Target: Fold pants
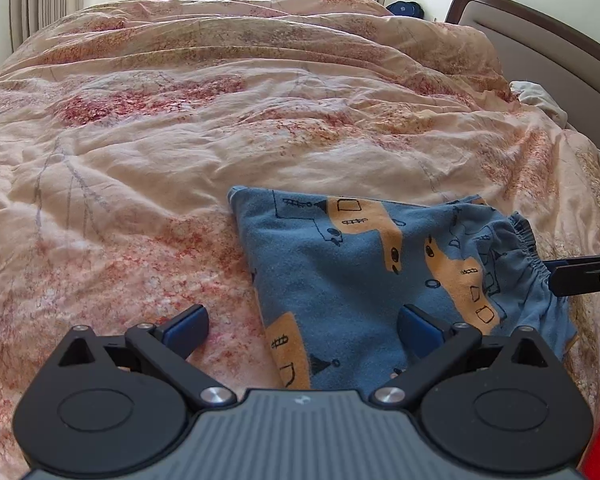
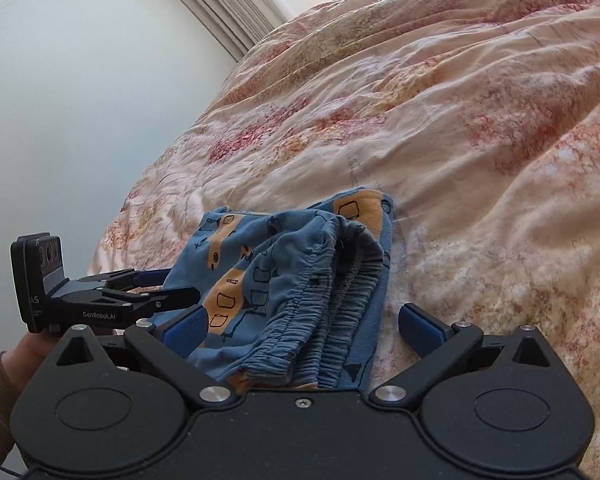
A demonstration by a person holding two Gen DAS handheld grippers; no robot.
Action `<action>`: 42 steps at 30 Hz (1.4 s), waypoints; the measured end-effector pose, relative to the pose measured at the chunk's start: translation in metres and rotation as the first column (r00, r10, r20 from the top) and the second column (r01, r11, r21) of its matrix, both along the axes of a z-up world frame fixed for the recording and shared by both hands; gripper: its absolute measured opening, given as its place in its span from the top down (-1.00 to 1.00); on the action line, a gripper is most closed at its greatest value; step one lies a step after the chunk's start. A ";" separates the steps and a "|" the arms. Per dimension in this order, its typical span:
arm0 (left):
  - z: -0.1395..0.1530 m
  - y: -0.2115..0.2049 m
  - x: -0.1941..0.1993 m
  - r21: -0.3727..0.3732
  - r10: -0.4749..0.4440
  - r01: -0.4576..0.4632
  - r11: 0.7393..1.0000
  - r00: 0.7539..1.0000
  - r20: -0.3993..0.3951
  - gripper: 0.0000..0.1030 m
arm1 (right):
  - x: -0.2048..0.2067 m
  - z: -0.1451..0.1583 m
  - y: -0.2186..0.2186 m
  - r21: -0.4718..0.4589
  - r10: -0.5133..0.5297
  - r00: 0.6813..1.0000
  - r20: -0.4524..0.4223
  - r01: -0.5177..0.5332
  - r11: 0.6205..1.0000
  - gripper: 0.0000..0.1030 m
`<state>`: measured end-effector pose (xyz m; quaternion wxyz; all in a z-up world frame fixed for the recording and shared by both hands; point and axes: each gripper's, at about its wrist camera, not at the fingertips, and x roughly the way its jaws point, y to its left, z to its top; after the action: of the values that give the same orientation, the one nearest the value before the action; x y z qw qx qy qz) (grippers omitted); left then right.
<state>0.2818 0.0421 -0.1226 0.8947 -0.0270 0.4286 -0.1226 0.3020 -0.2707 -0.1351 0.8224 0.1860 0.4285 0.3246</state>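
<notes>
While both spread, left gripper (image 1: 302,326) and right gripper (image 2: 302,326) flank folded pants (image 1: 364,276).

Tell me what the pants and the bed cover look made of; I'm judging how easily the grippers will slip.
Pants: soft matte knit, probably brushed cotton; fuzzy blue surface, gathered elastic waistband. Duvet cover: thin woven cotton, by its look; crisp fine creases, faint sheen over padded filling.

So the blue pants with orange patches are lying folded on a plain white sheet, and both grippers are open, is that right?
Not quite. The blue pants with orange patches lie on a peach floral quilt, not a plain white sheet, as the left wrist view shows. The left gripper and right gripper are indeed open.
</notes>
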 end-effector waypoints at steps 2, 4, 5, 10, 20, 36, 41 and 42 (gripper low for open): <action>0.000 0.000 -0.001 -0.004 -0.003 0.003 1.000 1.000 0.002 -0.99 | 0.001 -0.001 -0.004 0.014 -0.003 1.000 -0.002 0.003 1.000 -0.96; -0.001 0.000 -0.002 -0.004 -0.003 0.003 1.000 1.000 0.003 -0.98 | 0.003 -0.002 -0.006 0.017 -0.002 1.000 0.000 0.002 1.000 -0.96; -0.001 0.000 -0.002 -0.006 -0.003 0.003 1.000 1.000 0.002 -0.98 | 0.003 -0.003 -0.007 0.018 -0.001 1.000 0.001 0.001 1.000 -0.96; -0.003 0.003 -0.007 -0.052 -0.010 0.009 0.999 1.000 -0.008 -0.99 | -0.002 -0.004 -0.013 0.035 -0.018 1.000 0.010 0.017 0.999 -0.96; -0.012 0.013 -0.008 -0.246 -0.015 0.009 0.969 1.000 -0.023 -0.98 | 0.006 -0.018 -0.033 0.219 -0.058 0.996 -0.062 0.070 0.973 -0.93; -0.023 0.034 0.007 -0.452 -0.029 -0.020 0.892 0.994 -0.103 -0.43 | 0.025 -0.039 -0.038 0.315 0.022 0.986 -0.164 0.032 0.948 0.16; -0.035 0.057 0.009 -0.545 0.019 -0.094 0.833 0.990 -0.143 0.01 | 0.022 -0.042 -0.042 0.335 0.024 0.984 -0.177 0.037 0.942 0.16; -0.037 0.060 0.009 -0.554 0.027 -0.106 0.826 0.988 -0.149 0.08 | 0.021 -0.043 -0.043 0.339 0.024 0.983 -0.183 0.040 0.940 0.16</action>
<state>0.2912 0.1017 -0.1600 0.8203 -0.3111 0.4319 -0.2093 0.3233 -0.3135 -0.1778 0.7360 0.3566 0.4392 0.3718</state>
